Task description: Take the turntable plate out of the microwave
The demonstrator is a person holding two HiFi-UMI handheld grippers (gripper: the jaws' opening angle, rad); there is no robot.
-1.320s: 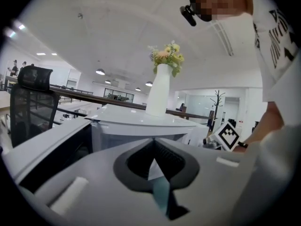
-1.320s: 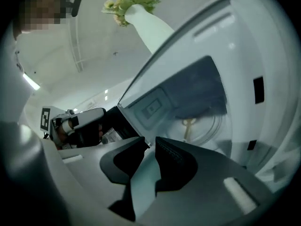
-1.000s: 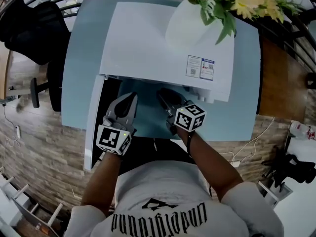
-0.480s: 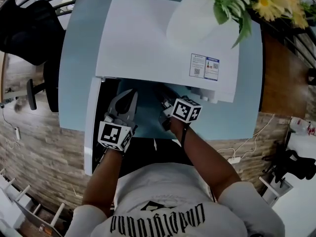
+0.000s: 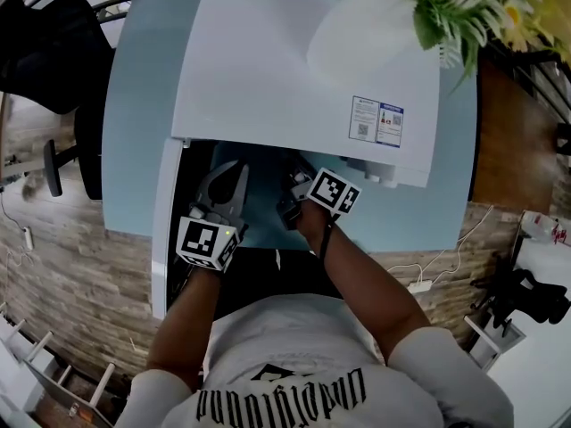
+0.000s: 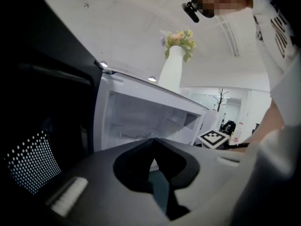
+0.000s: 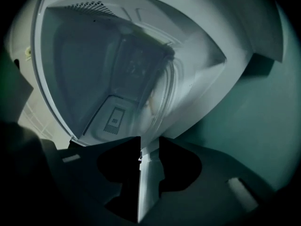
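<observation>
The white microwave stands on a light blue table with its door swung open to the left. In the right gripper view the glass turntable plate shows inside the cavity, its clear rim curving down toward my jaws. My right gripper sits at the mouth of the cavity with its jaws opening; only the microwave's pale front edge shows in the gap, and nothing is pressed. From the head view the plate is hidden. My left gripper hangs before the opening, shut and empty.
A white vase with flowers stands on top of the microwave. The door's dotted window is close on the left gripper's left. A black chair and a wooden floor lie beyond the table.
My right gripper has rolled over, sunk and edged toward the cavity, and its jaws stand wider. The left gripper has dropped a little and stays shut.
</observation>
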